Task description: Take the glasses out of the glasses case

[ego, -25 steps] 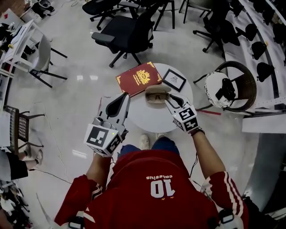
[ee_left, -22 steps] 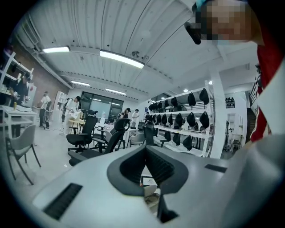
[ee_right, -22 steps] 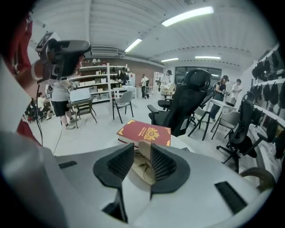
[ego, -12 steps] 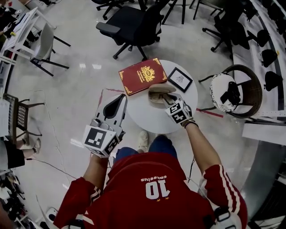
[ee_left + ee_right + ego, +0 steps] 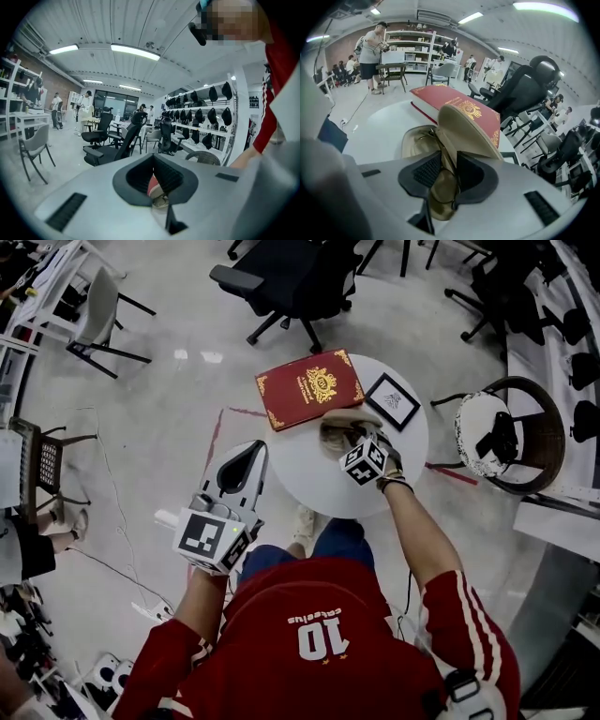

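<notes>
1. The right gripper (image 5: 449,160) has its claw pinching the glasses (image 5: 440,190). A tinted lens fills the gap between the dark pads, and the thin frame runs forward from there.
2. The glasses' far end reaches over the open beige glasses case (image 5: 411,140), which lies just on the person's side of the red book (image 5: 309,388). Whether that end touches the case lining cannot be told.
3. The case lid stands raised and hides part of the red book's cover in the right gripper view.
4. In the head view the right gripper covers the glasses entirely, and only part of the case shows.
5. The left gripper (image 5: 255,448) has its claw pressed together and empty. It hangs at the edge of the round white table (image 5: 309,486), on the person's side of the red book and to its left.
6. A framed picture (image 5: 391,401) lies just right of the red book, its print too small to read.
</notes>
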Demonstrator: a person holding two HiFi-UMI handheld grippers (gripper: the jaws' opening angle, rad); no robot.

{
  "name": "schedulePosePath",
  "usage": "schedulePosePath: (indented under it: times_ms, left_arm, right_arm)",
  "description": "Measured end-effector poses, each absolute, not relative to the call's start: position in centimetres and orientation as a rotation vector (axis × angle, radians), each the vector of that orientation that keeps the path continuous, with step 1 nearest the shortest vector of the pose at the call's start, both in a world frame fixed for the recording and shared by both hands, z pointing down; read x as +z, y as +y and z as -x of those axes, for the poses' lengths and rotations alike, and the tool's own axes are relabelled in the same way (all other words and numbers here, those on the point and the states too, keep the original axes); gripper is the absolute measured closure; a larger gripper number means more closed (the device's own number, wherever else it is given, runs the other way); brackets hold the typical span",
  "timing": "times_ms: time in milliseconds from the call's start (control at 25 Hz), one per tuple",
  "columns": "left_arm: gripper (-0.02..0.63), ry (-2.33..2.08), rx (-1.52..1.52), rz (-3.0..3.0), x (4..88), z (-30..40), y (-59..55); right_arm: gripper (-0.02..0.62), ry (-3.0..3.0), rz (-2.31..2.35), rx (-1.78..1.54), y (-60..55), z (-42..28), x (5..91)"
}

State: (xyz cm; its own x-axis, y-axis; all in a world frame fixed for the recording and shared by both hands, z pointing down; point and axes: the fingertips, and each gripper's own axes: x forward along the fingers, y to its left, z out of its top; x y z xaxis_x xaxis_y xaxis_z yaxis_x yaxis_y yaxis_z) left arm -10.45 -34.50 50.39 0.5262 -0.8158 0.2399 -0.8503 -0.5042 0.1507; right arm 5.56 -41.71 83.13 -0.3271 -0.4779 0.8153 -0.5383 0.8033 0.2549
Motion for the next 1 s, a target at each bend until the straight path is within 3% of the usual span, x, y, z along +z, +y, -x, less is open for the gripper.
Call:
schedulePosePath:
  times_ms: [680, 1000]
  left_arm:
    - [0.598, -1.458, 0.161, -2.443, 51.8, 12.7, -34.8]
    - [0.598, -1.468, 0.143, -2.458, 50.7, 13.0, -34.3]
  right_arm:
    - [0.565, -1.867, -0.597, -0.155, -41.9, -5.5, 85.0]
    - [0.566, -1.9, -0.56, -0.171, -41.0, -4.8, 82.7]
